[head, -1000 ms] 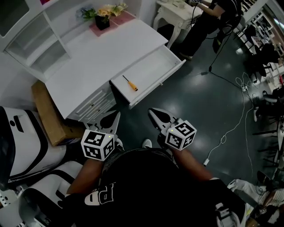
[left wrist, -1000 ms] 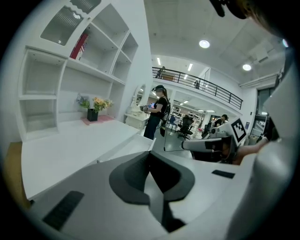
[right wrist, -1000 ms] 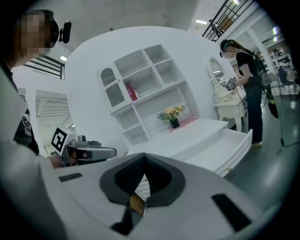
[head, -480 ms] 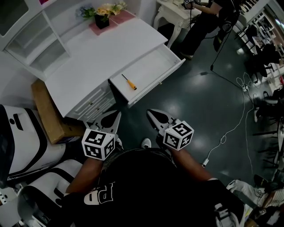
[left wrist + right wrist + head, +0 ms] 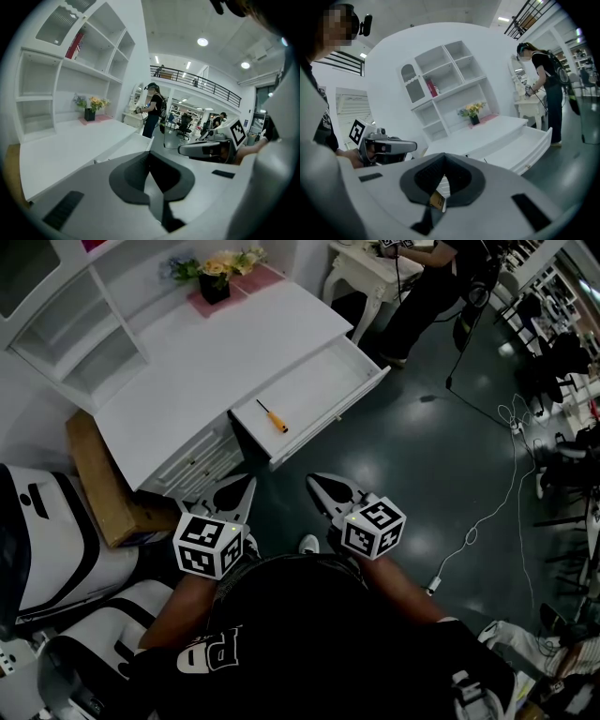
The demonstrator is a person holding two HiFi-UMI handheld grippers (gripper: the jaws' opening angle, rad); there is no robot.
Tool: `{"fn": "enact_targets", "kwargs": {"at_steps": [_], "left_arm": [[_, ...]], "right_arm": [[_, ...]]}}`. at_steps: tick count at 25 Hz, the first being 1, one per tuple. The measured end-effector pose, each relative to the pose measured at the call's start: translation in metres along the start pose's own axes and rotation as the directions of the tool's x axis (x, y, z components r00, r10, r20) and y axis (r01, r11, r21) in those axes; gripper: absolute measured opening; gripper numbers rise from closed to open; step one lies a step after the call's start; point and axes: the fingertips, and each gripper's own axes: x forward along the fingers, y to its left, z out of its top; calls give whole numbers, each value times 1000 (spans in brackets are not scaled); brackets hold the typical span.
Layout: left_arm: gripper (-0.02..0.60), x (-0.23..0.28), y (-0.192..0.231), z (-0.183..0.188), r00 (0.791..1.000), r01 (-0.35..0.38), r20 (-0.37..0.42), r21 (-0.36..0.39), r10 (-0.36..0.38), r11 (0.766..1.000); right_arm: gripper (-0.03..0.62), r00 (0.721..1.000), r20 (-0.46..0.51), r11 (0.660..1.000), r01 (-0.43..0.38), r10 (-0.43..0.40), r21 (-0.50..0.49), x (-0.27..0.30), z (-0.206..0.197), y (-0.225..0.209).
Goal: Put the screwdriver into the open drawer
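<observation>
Head view: the screwdriver (image 5: 274, 415) lies in the open drawer (image 5: 323, 371), at 12 o'clock from the left tool (image 5: 247, 482) and right tool (image 5: 314, 480); nothing has shifted.
Left gripper view: jaws together, empty.
Right gripper view: jaws together, empty, with the drawer at 3 o'clock. The task looks finished.

The drawer (image 5: 314, 395) is open from above (one screwdriver (image 5: 275, 416) inside). Shelves (image 5: 80, 338) wall the surface (image 5: 206, 362) behind; floor (image 5: 422, 456) before it lies free.

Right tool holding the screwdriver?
No, the screwdriver lies in the open drawer, well apart from the shut right tool.
</observation>
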Motion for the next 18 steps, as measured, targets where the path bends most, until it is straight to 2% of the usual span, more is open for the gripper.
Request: {"fn": "enact_targets", "kwargs": {"at_steps": [18], "left_arm": [[11,3,2,4,1000,20,-3,8,-20,1000]], "right_arm": [[6,1000,6,1000,13,-13,-4,0,3,1]]}}
